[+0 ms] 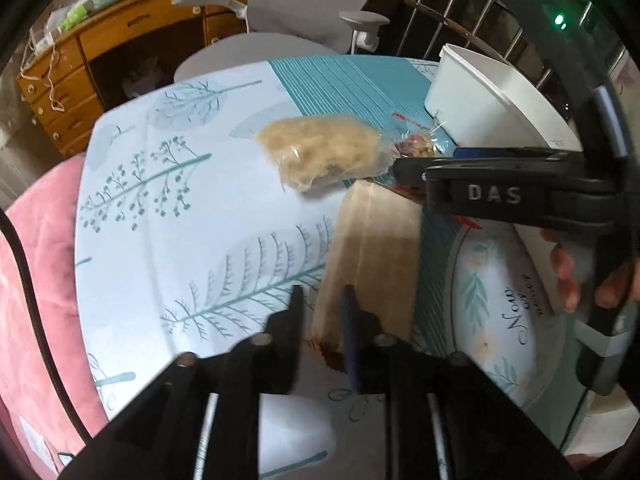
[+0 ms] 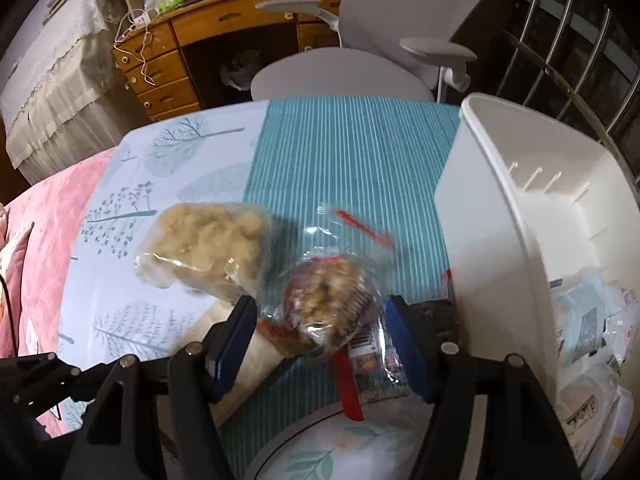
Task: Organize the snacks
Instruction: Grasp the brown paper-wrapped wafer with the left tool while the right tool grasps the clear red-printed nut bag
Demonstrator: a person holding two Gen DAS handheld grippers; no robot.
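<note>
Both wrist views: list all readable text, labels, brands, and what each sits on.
"DAS": raised letters on the right gripper body, left wrist view.
"Now": cursive script on the round floral tin lid; the smaller words beside it are too blurred.
Snack wrapper under the right gripper: barcode and print, unreadable.
Packets in the white bin: printed, too blurred.

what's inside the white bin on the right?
The white bin holds several wrapped snack packets, pale blue and white ones, piled at its bottom. Its near wall hides the rest, so no full count.
</note>
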